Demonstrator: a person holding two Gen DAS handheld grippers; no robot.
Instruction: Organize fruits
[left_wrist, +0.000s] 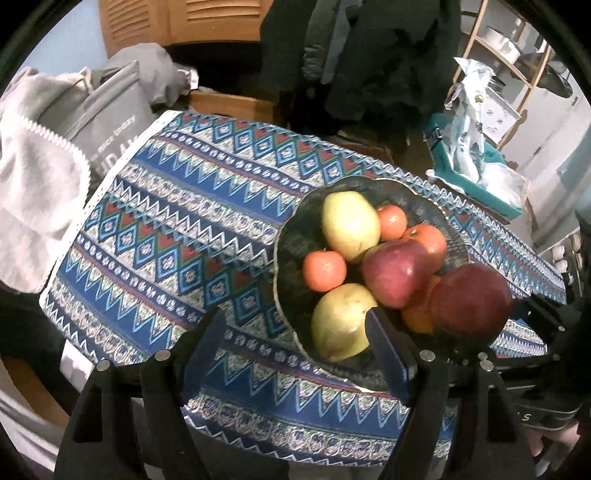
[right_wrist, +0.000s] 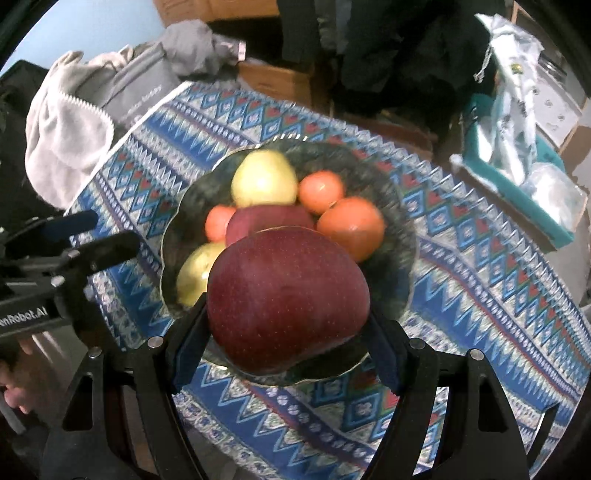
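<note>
Dark red apple (right_wrist: 288, 299) is clamped in the right gripper (right_wrist: 286, 325) at lower centre, above the bowl (right_wrist: 399, 266), presumably for drop-off. Left gripper (left_wrist: 295, 332) is held open and empty beside the bowl, clear of the fruit.

Partly hidden behind the held red apple (right_wrist: 288, 295): yellow pear (right_wrist: 194, 275), second apple (right_wrist: 269, 219), near bowl (right_wrist: 391, 273) rim. Motion-blurred: bowl fruit.

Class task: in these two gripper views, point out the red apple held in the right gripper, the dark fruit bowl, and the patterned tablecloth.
red apple (right_wrist: 288, 299), right wrist view, middle of its skin.
fruit bowl (left_wrist: 291, 243), left wrist view, bare inner wall at left.
tablecloth (left_wrist: 177, 229), left wrist view, bare patterned cloth.
</note>
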